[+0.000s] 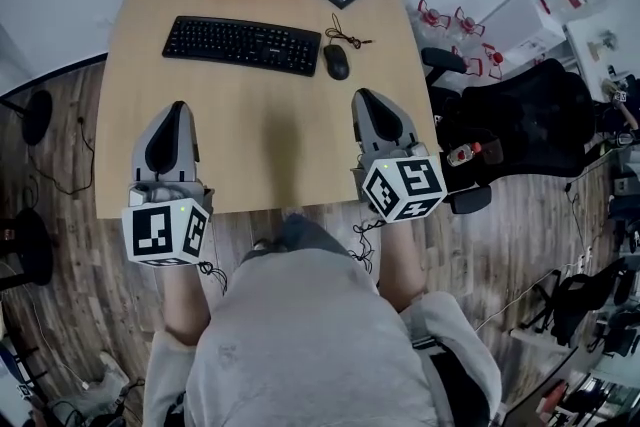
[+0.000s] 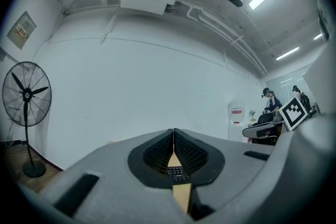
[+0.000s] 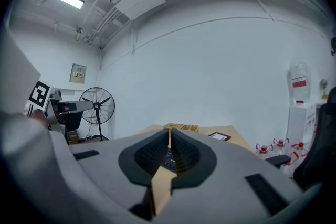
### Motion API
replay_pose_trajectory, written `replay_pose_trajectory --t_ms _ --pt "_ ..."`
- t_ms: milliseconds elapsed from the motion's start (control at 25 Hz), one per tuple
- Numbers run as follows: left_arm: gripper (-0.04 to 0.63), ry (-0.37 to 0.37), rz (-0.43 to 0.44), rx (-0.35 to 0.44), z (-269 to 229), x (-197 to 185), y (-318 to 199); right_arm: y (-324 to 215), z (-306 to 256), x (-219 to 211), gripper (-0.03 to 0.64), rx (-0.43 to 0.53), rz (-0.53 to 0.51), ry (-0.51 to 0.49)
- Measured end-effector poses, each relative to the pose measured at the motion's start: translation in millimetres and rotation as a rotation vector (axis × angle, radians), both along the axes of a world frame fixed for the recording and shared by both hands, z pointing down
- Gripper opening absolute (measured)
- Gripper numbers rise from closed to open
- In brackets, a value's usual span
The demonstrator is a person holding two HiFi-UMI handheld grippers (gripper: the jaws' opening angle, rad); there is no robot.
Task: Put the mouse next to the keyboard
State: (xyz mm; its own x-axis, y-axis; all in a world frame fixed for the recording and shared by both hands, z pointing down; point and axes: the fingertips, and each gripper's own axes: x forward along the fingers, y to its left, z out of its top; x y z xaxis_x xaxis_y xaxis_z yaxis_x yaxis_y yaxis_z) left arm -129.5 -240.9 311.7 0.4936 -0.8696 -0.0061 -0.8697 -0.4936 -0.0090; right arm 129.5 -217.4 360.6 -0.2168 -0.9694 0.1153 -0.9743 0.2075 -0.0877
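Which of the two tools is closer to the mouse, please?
The right tool: its tip lies just short of the mouse on the table's right side, while the left tool sits far across, in line with the keyboard's left end.

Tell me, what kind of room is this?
Probably an office or lab workroom. A wooden desk holds a black keyboard and a mouse, a black office chair stands beside it, and a standing fan is by the plain white wall.
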Motion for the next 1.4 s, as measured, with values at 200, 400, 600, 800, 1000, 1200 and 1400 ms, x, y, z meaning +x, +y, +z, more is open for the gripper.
replay_pose_trajectory --t_ms 200,400,600,800,1000,1200,1400 --pt "0.011 0.006 0.029 0.011 -5 -4 12 20 -18 -10 0.018 0.046 0.02 0.034" --pt "0.011 0.012 0.046 0.023 -8 -10 22 38 -34 -21 0.018 0.094 0.032 0.065" --pt "0.011 0.015 0.059 0.032 -12 -15 31 56 -48 -27 0.018 0.14 0.048 0.074" --pt "0.01 0.021 0.07 0.046 -16 -17 39 72 -55 -29 0.018 0.162 0.062 0.072" --pt "0.009 0.024 0.086 0.055 -19 -17 47 85 -60 -33 0.018 0.18 0.073 0.084" --pt "0.01 0.026 0.1 0.063 -21 -16 55 98 -65 -35 0.018 0.195 0.083 0.089" --pt "0.01 0.029 0.105 0.065 -21 -18 63 108 -65 -36 0.018 0.203 0.101 0.087"
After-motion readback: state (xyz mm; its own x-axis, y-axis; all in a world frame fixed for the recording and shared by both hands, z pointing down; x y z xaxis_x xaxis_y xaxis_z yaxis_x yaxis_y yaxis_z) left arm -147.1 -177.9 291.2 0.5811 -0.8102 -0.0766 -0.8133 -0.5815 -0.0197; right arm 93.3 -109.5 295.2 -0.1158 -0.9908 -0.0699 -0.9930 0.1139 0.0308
